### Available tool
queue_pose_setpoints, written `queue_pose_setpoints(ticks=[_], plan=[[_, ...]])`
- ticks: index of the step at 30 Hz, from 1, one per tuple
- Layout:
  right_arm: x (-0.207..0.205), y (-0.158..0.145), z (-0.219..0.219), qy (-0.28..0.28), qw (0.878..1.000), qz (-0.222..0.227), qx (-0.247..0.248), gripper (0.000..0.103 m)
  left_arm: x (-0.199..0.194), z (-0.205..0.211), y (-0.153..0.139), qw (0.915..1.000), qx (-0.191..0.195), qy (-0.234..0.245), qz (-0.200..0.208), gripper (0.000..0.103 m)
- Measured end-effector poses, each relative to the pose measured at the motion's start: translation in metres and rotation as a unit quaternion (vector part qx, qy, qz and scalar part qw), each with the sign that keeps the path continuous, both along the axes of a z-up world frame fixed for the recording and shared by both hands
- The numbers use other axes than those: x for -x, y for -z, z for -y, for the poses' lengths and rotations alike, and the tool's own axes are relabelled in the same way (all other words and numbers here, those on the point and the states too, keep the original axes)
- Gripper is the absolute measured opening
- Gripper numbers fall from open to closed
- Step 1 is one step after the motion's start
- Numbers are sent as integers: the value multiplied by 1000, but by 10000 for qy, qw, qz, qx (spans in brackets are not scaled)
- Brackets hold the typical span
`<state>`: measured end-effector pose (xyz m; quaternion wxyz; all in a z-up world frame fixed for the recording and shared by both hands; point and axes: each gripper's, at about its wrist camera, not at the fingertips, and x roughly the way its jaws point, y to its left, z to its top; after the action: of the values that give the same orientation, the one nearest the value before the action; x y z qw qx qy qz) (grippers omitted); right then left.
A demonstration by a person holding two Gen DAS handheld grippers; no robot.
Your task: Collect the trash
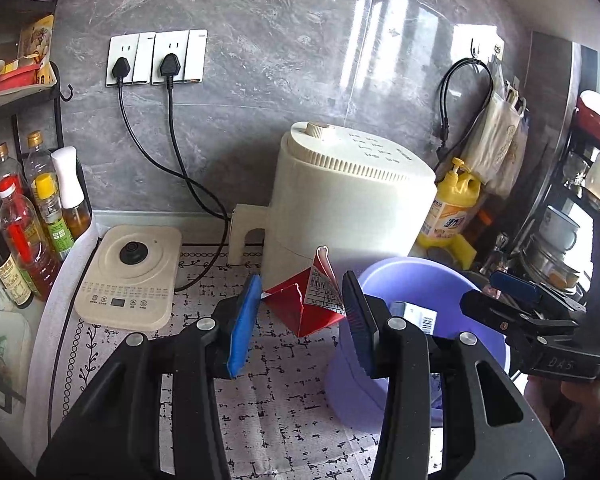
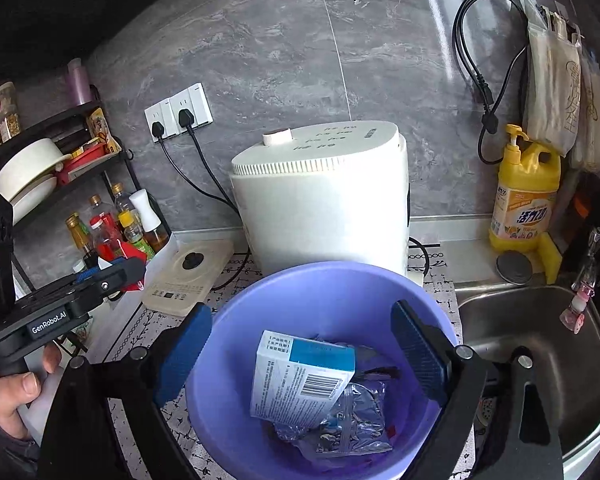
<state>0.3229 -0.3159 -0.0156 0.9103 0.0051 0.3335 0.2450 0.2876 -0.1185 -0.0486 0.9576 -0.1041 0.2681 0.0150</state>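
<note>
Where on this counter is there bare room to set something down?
Bare patterned mat lies between the induction cooker and the purple bin. It is crowded by the oil bottles and around the air fryer.

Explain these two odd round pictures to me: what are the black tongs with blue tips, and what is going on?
No robot here: a person carries a hand-held gripper in each hand, each with a fisheye camera looking along its fingers. The left camera shows the left hand-held gripper closed on a red carton. The right camera shows the right hand-held gripper open above a purple bin holding a blue-and-white box and a foil wrapper. A white appliance and a kettle base stand on the counter.
</note>
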Motion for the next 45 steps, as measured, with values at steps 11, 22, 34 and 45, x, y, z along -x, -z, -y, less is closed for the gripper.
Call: queue_pose_setpoints(ticks=[11, 22, 34, 45], plan=[[-1, -9, 71, 924, 9954, 212, -155, 94, -29, 52, -3, 9975, -95, 700, -26, 43], [15, -15, 134, 1696, 9849, 359, -49, 95, -62, 119, 1, 9873, -11, 1586, -44, 45], [23, -11, 139, 1905, 9813, 277, -28, 95, -54, 102, -5, 9889, 28, 1482, 71, 97], [27, -29, 112, 1831, 9828, 256, -17, 95, -8, 33, -22, 9951, 14, 990, 9, 97]])
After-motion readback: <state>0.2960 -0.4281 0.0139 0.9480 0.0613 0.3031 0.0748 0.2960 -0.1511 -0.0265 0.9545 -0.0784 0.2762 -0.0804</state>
